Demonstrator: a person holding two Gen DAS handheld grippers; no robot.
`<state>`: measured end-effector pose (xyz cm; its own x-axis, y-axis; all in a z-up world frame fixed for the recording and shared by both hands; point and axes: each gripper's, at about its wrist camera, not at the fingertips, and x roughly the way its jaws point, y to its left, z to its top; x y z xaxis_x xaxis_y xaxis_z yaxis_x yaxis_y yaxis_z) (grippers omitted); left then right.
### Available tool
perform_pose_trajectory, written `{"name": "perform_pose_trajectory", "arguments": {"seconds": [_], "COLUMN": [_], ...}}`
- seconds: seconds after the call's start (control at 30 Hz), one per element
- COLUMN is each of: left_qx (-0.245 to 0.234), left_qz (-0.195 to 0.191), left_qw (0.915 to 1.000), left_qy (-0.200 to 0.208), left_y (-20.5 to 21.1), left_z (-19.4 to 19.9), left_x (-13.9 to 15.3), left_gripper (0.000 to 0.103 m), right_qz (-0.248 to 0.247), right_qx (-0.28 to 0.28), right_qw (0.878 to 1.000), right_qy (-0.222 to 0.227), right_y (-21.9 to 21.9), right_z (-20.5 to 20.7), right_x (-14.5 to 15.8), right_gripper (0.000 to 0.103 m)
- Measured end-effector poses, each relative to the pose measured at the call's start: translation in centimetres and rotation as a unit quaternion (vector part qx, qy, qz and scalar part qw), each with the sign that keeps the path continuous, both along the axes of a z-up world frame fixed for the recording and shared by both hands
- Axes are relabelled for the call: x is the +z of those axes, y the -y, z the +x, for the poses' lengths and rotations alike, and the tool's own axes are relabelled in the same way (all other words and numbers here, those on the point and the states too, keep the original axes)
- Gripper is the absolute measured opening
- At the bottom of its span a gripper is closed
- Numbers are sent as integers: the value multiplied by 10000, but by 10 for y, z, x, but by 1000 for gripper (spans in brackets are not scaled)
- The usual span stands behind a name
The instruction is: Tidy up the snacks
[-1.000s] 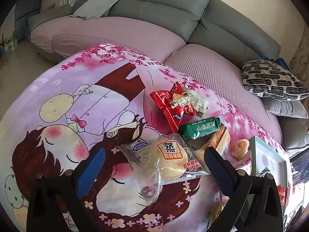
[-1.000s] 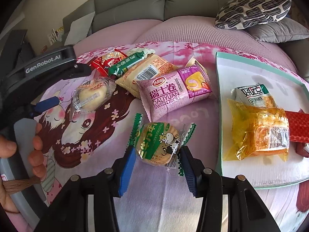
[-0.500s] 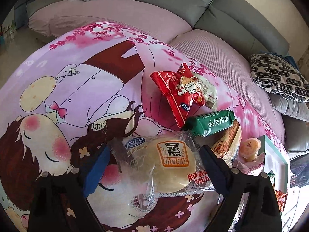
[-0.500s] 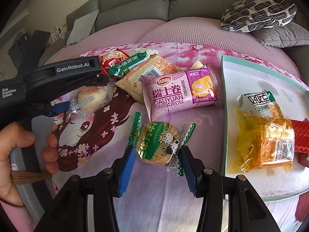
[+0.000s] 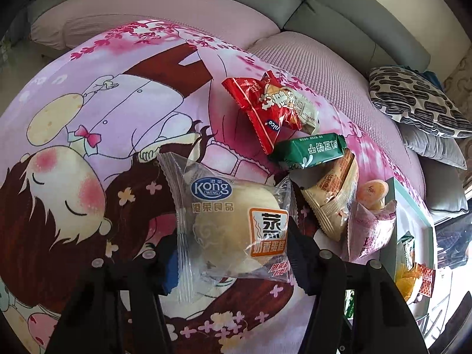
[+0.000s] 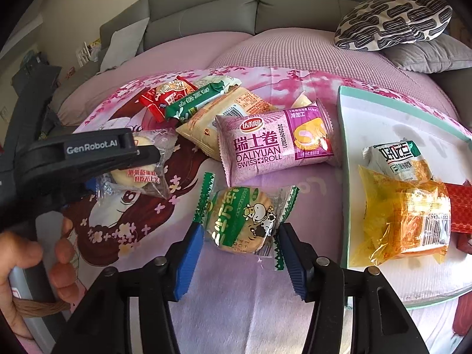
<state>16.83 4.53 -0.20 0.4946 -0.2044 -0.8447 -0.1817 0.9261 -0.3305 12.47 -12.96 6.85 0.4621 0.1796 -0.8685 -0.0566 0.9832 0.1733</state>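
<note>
**Snack Sorting: Both Grippers at Wrapped Items**

Grey sofa cushions (image 6: 206,8) are being seen behind a pink cartoon-print cloth (image 5: 103,112), on which most of the snacks are being kept. A patterned pillow (image 6: 392,20) is lying at the right of the sofa.

Left gripper (image 5: 233,253): its jaws are closing, and a clear-wrapped steamed cake (image 5: 236,227) is being enclosed between them. The wrapper is being touched on both sides by the fingers (image 5: 169,268); in the right wrist view the cake (image 6: 138,171) is being covered from above by the left gripper (image 6: 97,153). The handle is being held by a hand (image 6: 32,253).

Right gripper (image 6: 240,256): its jaws are opening. A green-wrapped biscuit (image 6: 242,218) is lying on the cloth between the blue pads (image 6: 188,259); the wrapper's crimped edge is being met by the right pad, while a gap is being left at the left pad.

Loose snacks: a red packet (image 5: 262,109), a green bar (image 5: 309,150) and a tan packet (image 5: 333,191) are being kept in a pile beyond the cake. A pink Swiss roll (image 6: 274,144) is lying just beside the tray (image 6: 383,277).

Tray contents: a white packet (image 6: 392,156), a yellow bag (image 6: 407,221) and a red packet (image 6: 460,209) are being held on the tray, at the right of the cloth.
</note>
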Motion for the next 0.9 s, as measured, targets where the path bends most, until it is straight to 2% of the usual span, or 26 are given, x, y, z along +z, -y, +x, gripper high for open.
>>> {"name": "perform_pose_trajectory", "arguments": {"seconds": [0.23,0.6,0.9], "left_qx": [-75,-88,-38], "left_qz": [-26,-121,-170], "left_qw": [9999,9998,9998], "left_qy": [-62,-94,-57], "left_y": [-6,-8,-11], "left_z": [-17,-19,-21], "left_x": [0,-1,2], "left_gripper": [61,61,61], "right_qz": [13,29,58], "right_qx": [-122,-334,-335], "right_qw": [9999,9993,9993], "right_qy": [59,162,166], "right_y": [0,-2,2], "right_z": [4,6,4], "right_x": [-1,-2,-1], "right_gripper": [59,60,54]}}
